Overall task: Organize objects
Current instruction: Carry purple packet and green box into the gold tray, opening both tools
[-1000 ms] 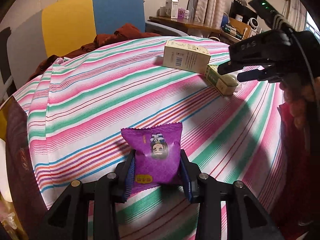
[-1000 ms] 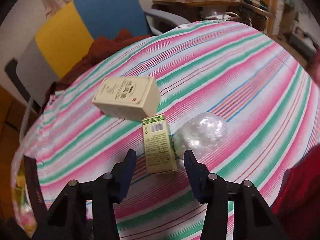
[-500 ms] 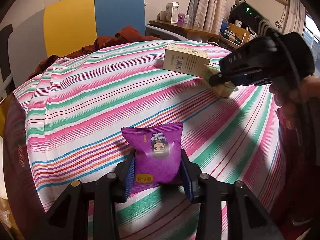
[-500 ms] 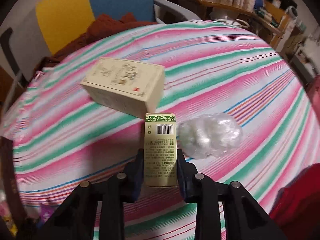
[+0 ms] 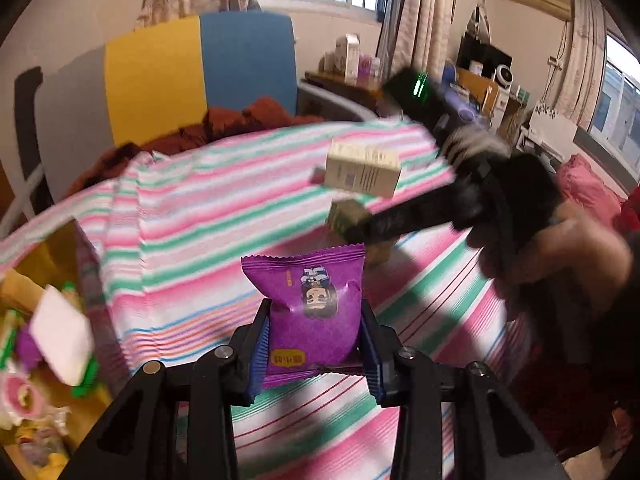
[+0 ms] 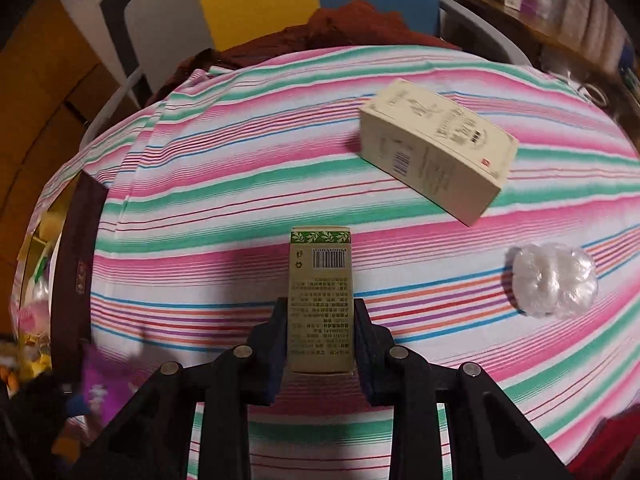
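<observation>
My left gripper [image 5: 314, 340] is shut on a purple snack packet [image 5: 314, 312] and holds it above the striped tablecloth [image 5: 208, 216]. My right gripper [image 6: 321, 334] is shut on a narrow green-and-tan box [image 6: 321, 300], lifted off the cloth; the box [image 5: 346, 216] and that gripper also show in the left wrist view. A larger cream box [image 6: 436, 148] lies on the cloth beyond it, also seen in the left wrist view [image 5: 362, 168]. A clear plastic-wrapped ball [image 6: 554, 280] lies to the right.
A container of mixed snacks and packets [image 5: 44, 344] sits off the table's left edge, also in the right wrist view [image 6: 32, 320]. A yellow, blue and grey chair [image 5: 192, 76] with brown cloth stands behind the table. Shelves and a desk fill the back right.
My right gripper has lifted the green box off the cloth and swung it left, away from the plastic ball. My left gripper has risen with the purple packet toward the container on the left.
</observation>
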Available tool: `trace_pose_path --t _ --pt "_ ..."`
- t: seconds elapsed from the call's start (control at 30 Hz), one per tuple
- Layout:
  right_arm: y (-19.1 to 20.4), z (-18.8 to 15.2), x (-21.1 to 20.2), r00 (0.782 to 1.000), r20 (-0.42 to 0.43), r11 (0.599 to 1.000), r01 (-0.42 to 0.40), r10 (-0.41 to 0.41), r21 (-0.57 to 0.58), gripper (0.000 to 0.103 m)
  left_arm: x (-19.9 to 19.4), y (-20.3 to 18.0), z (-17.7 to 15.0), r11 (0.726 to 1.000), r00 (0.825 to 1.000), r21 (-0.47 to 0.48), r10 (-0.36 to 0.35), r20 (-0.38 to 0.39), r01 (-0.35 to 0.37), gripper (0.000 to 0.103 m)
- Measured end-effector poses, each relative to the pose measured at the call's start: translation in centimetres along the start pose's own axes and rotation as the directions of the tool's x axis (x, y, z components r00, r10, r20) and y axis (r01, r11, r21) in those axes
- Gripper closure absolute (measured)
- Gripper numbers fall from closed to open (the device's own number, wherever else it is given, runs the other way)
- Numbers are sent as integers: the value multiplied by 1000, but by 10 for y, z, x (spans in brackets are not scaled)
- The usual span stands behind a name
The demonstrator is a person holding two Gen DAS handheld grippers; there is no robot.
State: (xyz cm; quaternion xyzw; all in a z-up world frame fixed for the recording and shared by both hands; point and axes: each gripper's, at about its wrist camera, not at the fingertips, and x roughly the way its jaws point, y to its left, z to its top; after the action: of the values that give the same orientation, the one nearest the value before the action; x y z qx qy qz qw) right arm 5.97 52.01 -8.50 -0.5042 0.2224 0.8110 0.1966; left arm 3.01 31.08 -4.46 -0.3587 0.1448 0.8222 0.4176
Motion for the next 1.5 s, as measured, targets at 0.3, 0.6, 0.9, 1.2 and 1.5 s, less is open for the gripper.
trace_pose_path --t 0.3,0.6,0.9,1.2,1.5 --pt "3 -1 -11 998 50 999 24 -22 -29 73 -56 22 9 994 992 -58 98 78 -93 63" --pt "13 -1 -23 994 104 999 29 -24 -44 73 -87 67 -2 973 980 -162 179 89 -163 63" --pt "66 0 -45 992 120 989 -13 31 -145 73 -130 145 -31 910 953 -339 287 94 -240 63" --pt "182 -20 -73 963 147 933 -168 224 -317 73 -169 229 -75 780 896 -510 443 41 -362 63" --pt "256 -54 -61 946 77 879 -260 315 -399 73 -166 243 -84 771 901 -531 434 33 -352 63"
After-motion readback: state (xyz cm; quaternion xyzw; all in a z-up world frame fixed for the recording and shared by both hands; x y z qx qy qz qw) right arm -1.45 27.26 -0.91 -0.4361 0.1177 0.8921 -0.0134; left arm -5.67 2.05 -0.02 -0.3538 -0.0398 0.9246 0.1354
